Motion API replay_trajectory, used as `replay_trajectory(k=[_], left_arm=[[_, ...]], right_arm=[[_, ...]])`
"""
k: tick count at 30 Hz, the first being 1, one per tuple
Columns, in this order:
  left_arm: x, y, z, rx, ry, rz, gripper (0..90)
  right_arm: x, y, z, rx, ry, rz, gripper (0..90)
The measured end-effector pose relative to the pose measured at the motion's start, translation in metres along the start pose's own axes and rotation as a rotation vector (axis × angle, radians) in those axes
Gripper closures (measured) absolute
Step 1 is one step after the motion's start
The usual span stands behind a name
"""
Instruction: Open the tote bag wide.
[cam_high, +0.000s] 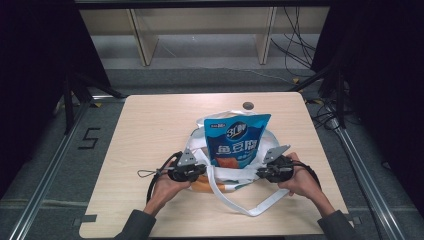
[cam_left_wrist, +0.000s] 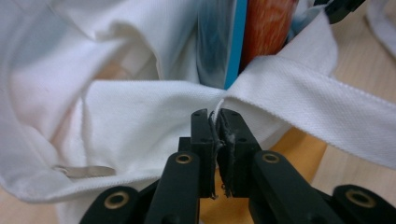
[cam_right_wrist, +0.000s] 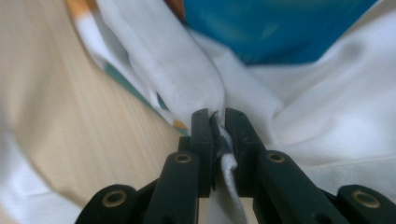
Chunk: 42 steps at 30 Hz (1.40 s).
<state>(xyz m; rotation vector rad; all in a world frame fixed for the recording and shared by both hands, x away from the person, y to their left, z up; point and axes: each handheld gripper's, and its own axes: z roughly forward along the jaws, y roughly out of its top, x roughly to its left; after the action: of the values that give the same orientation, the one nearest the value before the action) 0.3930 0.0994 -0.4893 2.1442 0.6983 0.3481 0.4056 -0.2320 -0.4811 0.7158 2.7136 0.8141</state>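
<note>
At the frame's centre, a blue snack packet (cam_high: 235, 140) stands in a white cloth bag (cam_high: 227, 175) on the bench (cam_high: 150, 130). The left tool (cam_high: 202, 170) and right tool (cam_high: 260, 172) each pinch the bag's rim.

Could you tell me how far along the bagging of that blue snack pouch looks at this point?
Done: the blue snack pouch stands with its lower part inside the white tote bag. In hand: the left claw and the right claw are each shut on the bag's cloth at opposite sides of the opening. Left: the pouch top sticks out above the rim, and one strap lies loose on the table.
</note>
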Motion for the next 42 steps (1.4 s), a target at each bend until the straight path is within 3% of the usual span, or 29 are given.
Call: replay_trajectory(k=[1, 4, 7, 8, 10, 11, 12, 14, 17, 18, 19, 20, 21, 22, 23, 24, 25, 26, 27, 28, 29, 30, 32, 34, 36, 38, 40, 41, 42], left_arm=[[-0.003, -0.002, 0.003, 0.015, 0.014, -0.018, 84.8], [-0.008, -0.009, 0.008, 0.042, 0.053, 0.037, 86.5], [-0.007, -0.009, 0.008, 0.044, 0.044, 0.043, 86.1], [-0.008, -0.009, 0.007, 0.041, 0.041, 0.013, 85.5], [-0.006, -0.005, 0.002, 0.041, 0.027, -0.001, 84.3], [-0.005, -0.001, -0.001, 0.023, 0.025, -0.018, 82.2], [-0.003, 0.003, -0.007, -0.002, 0.025, -0.012, 80.2], [-0.002, 0.010, -0.018, -0.044, 0.027, -0.048, 80.7], [0.002, 0.026, -0.035, -0.143, 0.021, -0.104, 81.0], [0.003, 0.029, -0.038, -0.149, 0.034, -0.108, 81.0], [0.004, 0.031, -0.038, -0.148, 0.034, -0.117, 81.0], [0.002, 0.031, -0.035, -0.154, 0.013, -0.159, 80.8], [0.000, 0.029, -0.031, -0.155, -0.010, -0.188, 80.8], [-0.004, 0.028, -0.023, -0.122, -0.023, -0.178, 80.8], [-0.009, 0.024, -0.011, -0.073, 0.011, -0.125, 80.7], [-0.009, 0.024, -0.011, -0.073, 0.011, -0.125, 82.0], [-0.012, 0.021, -0.005, -0.073, 0.000, -0.157, 82.0], [-0.016, 0.018, -0.002, -0.066, -0.036, -0.195, 83.2], [-0.017, 0.015, -0.001, -0.051, -0.053, -0.178, 83.2], [-0.026, 0.012, -0.001, -0.008, -0.075, -0.144, 85.3], [-0.026, 0.012, -0.001, -0.008, -0.075, -0.144, 86.1], [-0.031, 0.010, -0.001, 0.028, -0.075, -0.103, 87.1], [-0.037, 0.004, 0.006, 0.087, -0.059, -0.053, 87.6], [-0.038, -0.006, 0.019, 0.110, -0.048, -0.048, 89.3], [-0.037, -0.007, 0.019, 0.106, -0.050, -0.066, 89.3], [-0.040, -0.006, 0.018, 0.114, -0.033, -0.042, 88.7], [-0.039, -0.001, 0.015, 0.120, -0.026, -0.034, 85.9], [-0.037, 0.004, 0.007, 0.081, -0.024, -0.051, 84.9], [-0.037, 0.004, 0.007, 0.081, -0.024, -0.051, 82.8]], right_arm=[[0.000, 0.000, 0.000, 0.000, 0.000, 0.000, 82.8], [-0.003, -0.003, 0.004, -0.018, 0.025, 0.026, 82.8], [-0.002, -0.005, 0.004, -0.036, 0.023, 0.040, 82.3], [-0.003, -0.004, 0.004, -0.034, 0.022, 0.033, 81.2], [-0.002, -0.004, 0.003, -0.030, 0.019, 0.044, 77.4], [-0.003, -0.003, 0.000, -0.033, 0.033, 0.044, 72.9], [-0.004, 0.000, -0.011, -0.053, 0.039, 0.065, 71.4], [-0.005, 0.001, -0.017, -0.077, 0.028, 0.068, 71.5], [-0.009, 0.010, -0.048, -0.226, 0.006, 0.096, 74.8], [-0.012, 0.015, -0.059, -0.284, -0.024, 0.089, 76.5], [-0.012, 0.015, -0.059, -0.284, -0.024, 0.089, 76.5], [-0.013, 0.018, -0.061, -0.306, -0.062, 0.093, 77.0], [-0.013, 0.018, -0.061, -0.306, -0.062, 0.093, 77.0], [-0.013, 0.019, -0.060, -0.293, -0.068, 0.086, 77.5], [-0.011, 0.020, -0.050, -0.274, -0.096, 0.087, 80.2], [-0.011, 0.020, -0.050, -0.274, -0.096, 0.087, 80.2], [-0.011, 0.020, -0.046, -0.258, -0.094, 0.084, 80.9], [-0.015, 0.018, -0.033, -0.229, -0.103, 0.086, 83.1], [-0.015, 0.018, -0.033, -0.229, -0.103, 0.086, 83.1], [-0.014, 0.015, -0.024, -0.196, -0.085, 0.093, 84.3], [-0.014, 0.015, -0.024, -0.196, -0.085, 0.093, 84.3], [-0.012, 0.012, -0.009, -0.156, -0.076, 0.085, 85.9], [-0.009, 0.012, -0.006, -0.139, -0.076, 0.096, 86.4], [-0.007, 0.009, 0.003, -0.111, -0.051, 0.119, 88.2], [-0.008, 0.005, 0.014, -0.104, -0.058, 0.114, 89.4], [-0.005, 0.004, 0.020, -0.097, -0.075, 0.106, 89.4], [-0.005, 0.006, 0.016, -0.094, -0.092, 0.096, 87.6], [-0.006, 0.006, 0.014, -0.101, -0.089, 0.087, 86.4], [-0.006, 0.006, 0.014, -0.101, -0.089, 0.087, 86.4]])
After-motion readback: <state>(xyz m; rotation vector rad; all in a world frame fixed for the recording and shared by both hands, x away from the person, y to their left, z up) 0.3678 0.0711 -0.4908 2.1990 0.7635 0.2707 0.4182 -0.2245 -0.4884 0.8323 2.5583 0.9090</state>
